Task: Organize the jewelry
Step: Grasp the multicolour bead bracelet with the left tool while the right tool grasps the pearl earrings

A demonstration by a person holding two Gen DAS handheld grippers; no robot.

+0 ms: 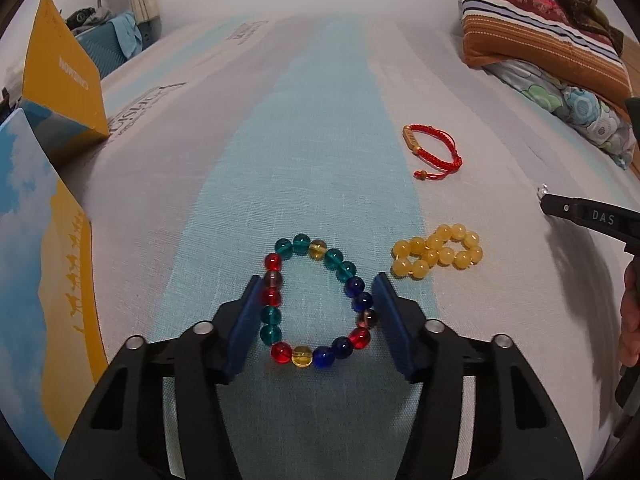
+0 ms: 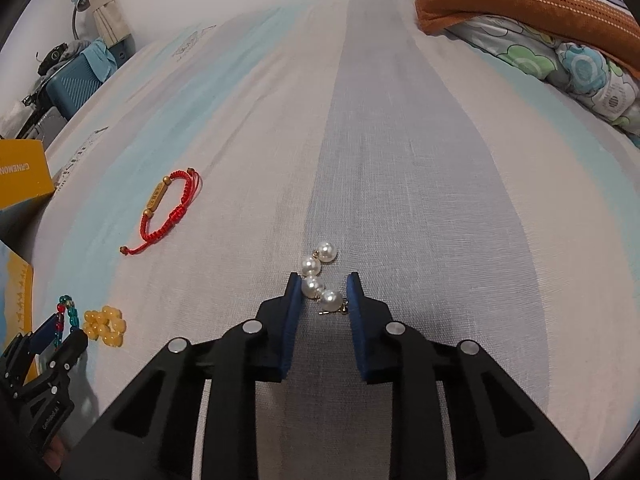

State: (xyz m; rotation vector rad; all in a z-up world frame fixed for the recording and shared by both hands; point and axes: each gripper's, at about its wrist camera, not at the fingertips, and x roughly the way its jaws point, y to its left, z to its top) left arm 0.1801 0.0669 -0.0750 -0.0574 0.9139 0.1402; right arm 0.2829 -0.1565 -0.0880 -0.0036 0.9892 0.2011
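Note:
A multicolour glass bead bracelet [image 1: 318,300] lies flat on the striped bedsheet. My left gripper [image 1: 318,286] is open, its blue pads on either side of the bracelet, not closed on it. A yellow bead bracelet [image 1: 438,254] lies just right of it, and a red cord bracelet [image 1: 434,150] lies farther back. In the right wrist view, a string of white pearls [image 2: 320,278] lies on the sheet. My right gripper [image 2: 323,284] is open, its pads either side of the nearer pearls. The red cord bracelet [image 2: 168,208] and yellow beads [image 2: 105,326] show at left.
An open yellow-and-blue cardboard box [image 1: 48,160] stands at the left edge of the bed. Folded striped and floral bedding [image 1: 552,52] is piled at the back right. A blue suitcase [image 2: 74,84] stands beyond the bed at the far left.

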